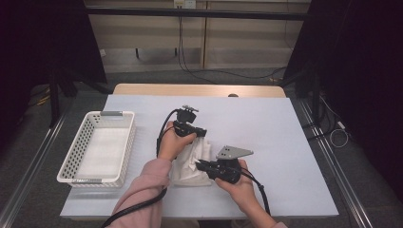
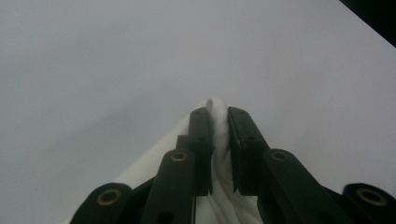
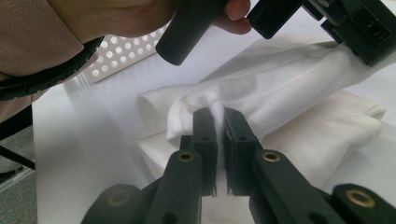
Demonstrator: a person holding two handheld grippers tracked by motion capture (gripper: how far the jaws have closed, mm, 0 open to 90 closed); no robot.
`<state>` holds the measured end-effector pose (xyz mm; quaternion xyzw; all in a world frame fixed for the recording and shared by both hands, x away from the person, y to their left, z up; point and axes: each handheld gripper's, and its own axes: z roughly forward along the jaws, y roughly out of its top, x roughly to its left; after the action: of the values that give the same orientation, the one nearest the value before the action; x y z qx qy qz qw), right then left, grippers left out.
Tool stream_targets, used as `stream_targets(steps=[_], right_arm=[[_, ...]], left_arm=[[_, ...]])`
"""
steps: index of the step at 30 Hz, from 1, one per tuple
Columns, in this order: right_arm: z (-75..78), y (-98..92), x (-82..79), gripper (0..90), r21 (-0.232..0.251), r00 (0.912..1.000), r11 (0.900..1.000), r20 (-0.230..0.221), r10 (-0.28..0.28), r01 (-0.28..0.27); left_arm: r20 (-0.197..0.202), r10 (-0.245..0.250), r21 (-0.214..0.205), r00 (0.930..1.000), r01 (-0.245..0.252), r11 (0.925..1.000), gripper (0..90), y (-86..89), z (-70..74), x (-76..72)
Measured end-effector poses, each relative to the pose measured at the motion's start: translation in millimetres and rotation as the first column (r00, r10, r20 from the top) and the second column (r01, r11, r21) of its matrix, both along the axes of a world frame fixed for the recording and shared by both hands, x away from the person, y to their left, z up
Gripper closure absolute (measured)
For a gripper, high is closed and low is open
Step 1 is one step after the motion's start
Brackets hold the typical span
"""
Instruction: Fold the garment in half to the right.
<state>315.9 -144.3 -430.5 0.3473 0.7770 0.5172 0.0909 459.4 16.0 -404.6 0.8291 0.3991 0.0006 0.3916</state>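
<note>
Lying mid-table right of the basket (image 1: pixel 96 147), the white cloth (image 1: pixel 190 164) looks light, limp and wrinkle-prone, best held by its edges, where the left gripper (image 2: pixel 218 109) and right gripper (image 3: pixel 220 114) each pinch a fold.

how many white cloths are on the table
2, as far as shows: one cloth is pinched at each end by the left gripper and the right gripper; a second cloth lies under it. More could be hidden.

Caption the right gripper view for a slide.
Right tool shut on a fold of white cloth on the table.
</note>
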Motion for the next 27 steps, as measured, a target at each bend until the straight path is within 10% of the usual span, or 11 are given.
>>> stream_targets(steps=[27], right_arm=[[-12.5,0.2,0.7,85.2,-0.038,0.9998,0.9993,-0.019,0.005,-0.006]], left_arm=[[0.016,-0.017,0.018,0.9997,0.016,0.9997,76.0,-5.1,-15.8,-1.0]])
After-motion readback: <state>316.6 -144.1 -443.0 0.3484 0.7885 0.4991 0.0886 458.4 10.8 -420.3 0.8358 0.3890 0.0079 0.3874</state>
